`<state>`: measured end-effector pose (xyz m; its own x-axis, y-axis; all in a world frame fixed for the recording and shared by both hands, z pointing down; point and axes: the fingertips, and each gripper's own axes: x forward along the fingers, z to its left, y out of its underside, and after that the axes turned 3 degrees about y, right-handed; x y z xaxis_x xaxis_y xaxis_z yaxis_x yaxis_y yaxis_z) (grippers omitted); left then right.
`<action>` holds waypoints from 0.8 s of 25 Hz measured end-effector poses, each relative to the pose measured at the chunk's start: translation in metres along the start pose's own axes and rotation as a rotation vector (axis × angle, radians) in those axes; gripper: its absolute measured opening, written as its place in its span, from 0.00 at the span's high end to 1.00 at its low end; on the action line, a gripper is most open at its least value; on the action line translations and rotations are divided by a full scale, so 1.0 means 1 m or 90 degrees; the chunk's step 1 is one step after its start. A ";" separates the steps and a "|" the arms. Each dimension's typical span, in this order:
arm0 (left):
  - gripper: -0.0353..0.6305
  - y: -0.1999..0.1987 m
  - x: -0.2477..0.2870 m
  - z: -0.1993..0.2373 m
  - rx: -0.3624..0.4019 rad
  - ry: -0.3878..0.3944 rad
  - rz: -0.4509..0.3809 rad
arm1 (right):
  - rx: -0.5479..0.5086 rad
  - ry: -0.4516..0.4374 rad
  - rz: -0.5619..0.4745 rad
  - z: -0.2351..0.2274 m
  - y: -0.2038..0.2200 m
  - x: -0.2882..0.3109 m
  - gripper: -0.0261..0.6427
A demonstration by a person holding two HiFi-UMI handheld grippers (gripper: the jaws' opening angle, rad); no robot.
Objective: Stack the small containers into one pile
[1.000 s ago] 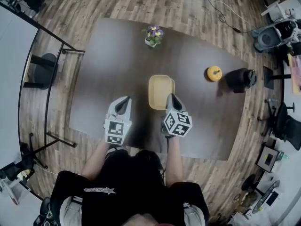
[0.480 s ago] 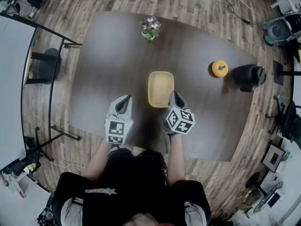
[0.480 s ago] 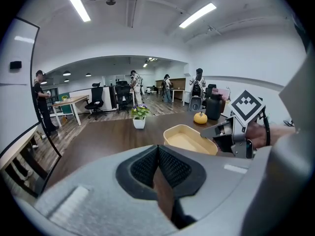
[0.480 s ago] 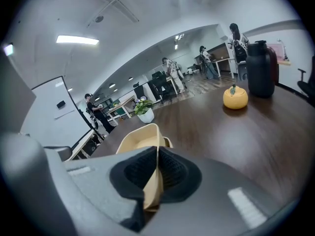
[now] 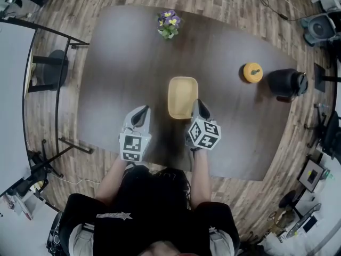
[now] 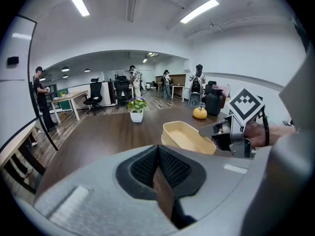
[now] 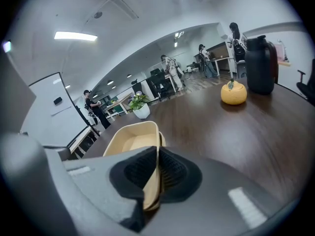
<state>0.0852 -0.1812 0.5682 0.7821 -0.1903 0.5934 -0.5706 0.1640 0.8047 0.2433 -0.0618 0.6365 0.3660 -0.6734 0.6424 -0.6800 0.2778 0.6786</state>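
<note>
A pile of nested tan containers (image 5: 183, 96) sits on the dark wooden table (image 5: 122, 63), near the middle. My right gripper (image 5: 198, 105) is at the pile's near right corner, shut on the top container's rim (image 7: 153, 173). In the right gripper view the container (image 7: 130, 139) stretches away from the pads. My left gripper (image 5: 141, 114) hovers to the left of the pile, apart from it, pads together with nothing between them (image 6: 157, 154). The left gripper view shows the containers (image 6: 189, 137) and the right gripper (image 6: 231, 132) on their near edge.
A potted plant with purple flowers (image 5: 169, 24) stands at the table's far edge. At the far right are an orange pumpkin-shaped object (image 5: 252, 72) and a black jug (image 5: 287, 82). Black frame legs (image 5: 58, 68) stand on the floor to the left.
Both grippers have sunk a little toward the table. The right one has kept its hold on the container rim, and the head view has shifted slightly.
</note>
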 end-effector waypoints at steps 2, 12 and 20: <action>0.93 0.001 0.001 0.001 -0.001 0.000 0.001 | -0.001 0.003 0.002 0.000 0.001 0.000 0.93; 0.93 -0.002 -0.005 -0.001 -0.002 -0.001 -0.012 | -0.024 -0.012 -0.022 0.009 -0.002 -0.007 0.61; 0.93 -0.015 -0.018 -0.009 0.010 0.003 -0.046 | -0.064 -0.013 -0.052 0.016 -0.012 -0.026 0.58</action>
<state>0.0817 -0.1711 0.5451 0.8223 -0.1972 0.5337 -0.5164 0.1352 0.8456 0.2314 -0.0589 0.6061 0.4034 -0.7099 0.5773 -0.5814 0.2883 0.7608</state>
